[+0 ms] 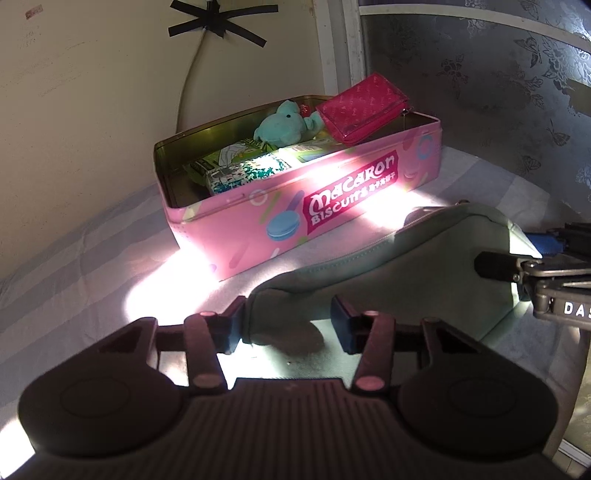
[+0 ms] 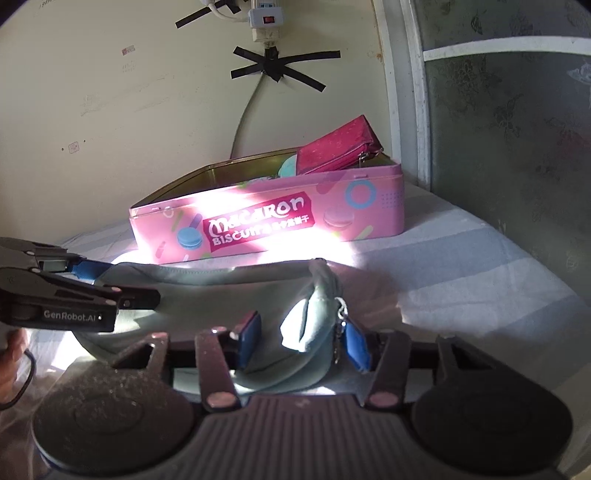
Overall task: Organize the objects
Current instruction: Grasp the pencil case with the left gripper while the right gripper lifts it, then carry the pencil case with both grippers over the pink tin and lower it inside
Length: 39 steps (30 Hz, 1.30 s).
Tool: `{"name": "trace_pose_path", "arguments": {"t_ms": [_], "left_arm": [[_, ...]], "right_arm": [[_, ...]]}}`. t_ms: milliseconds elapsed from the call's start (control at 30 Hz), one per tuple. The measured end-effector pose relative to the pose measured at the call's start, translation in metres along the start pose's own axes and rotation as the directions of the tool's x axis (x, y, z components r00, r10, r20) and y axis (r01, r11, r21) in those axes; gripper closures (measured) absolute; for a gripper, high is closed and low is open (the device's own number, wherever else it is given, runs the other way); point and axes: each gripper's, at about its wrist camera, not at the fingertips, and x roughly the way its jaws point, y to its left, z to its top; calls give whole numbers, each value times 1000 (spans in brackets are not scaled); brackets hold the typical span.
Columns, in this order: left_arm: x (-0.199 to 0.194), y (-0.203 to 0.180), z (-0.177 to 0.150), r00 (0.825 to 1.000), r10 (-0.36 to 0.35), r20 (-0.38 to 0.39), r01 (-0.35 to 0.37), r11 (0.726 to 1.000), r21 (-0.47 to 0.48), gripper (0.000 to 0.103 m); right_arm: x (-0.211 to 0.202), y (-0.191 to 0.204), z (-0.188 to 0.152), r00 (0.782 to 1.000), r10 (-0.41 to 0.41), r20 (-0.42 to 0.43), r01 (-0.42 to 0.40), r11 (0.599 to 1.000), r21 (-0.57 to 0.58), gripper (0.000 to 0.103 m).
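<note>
Pouch (image 1: 388, 266) of soft pale-green fabric is laid on the bed surface (image 1: 74, 266) just in front of the pink tin (image 1: 295, 206), and it is gripped at both ends. The left gripper (image 1: 286, 325) is closed on the near-left corner of the pouch, with fabric pressed between its 2 dark fingers. The right gripper (image 2: 303, 339) is clamped on the other end, beside the zipper pull (image 2: 341, 317), between 2 blue pads (image 2: 356, 347).

The pouch is long and rounded, with a stitched seam. The tin is rectangular, of glossy metal, open, printed with macarons. Inside it are seen a teal plush toy (image 1: 284, 125), a magenta wallet (image 1: 362, 110) that leans on the rim, and green packets (image 1: 243, 166).

The surface is covered by striped pale cloth. Behind it a cream wall (image 1: 92, 92) with black tape (image 1: 221, 22) is seen, and frosted patterned glass (image 1: 480, 92) to the right. Strong sunlight falls across the tin and the cloth.
</note>
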Motion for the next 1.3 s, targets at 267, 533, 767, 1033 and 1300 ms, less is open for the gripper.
{"name": "trace_pose_path", "arguments": {"t_ms": [267,533,767,1033,1300], "left_arm": [[-34,25,36,993,19,118,-10,997,-77,71],[-40,39,77,976,99,196,-86,994,-73,71],[-31,43,89,973,128,190,-116,991,-71,71],[-11,43,106,974,148,169,-139,988,-59,71],[19,46,131,970,193,147,-188,981,-47,71]], "right_arm": [[-28,16,36,980,-24,196,38,997,-69,67],[-16,25,87,949,7,314,22,996,-90,67],[-2,23,103,943,23,331,6,996,-86,67],[19,15,116,941,27,338,-3,997,-72,67],[57,0,135,944,51,327,-35,998,-55,67]]}}
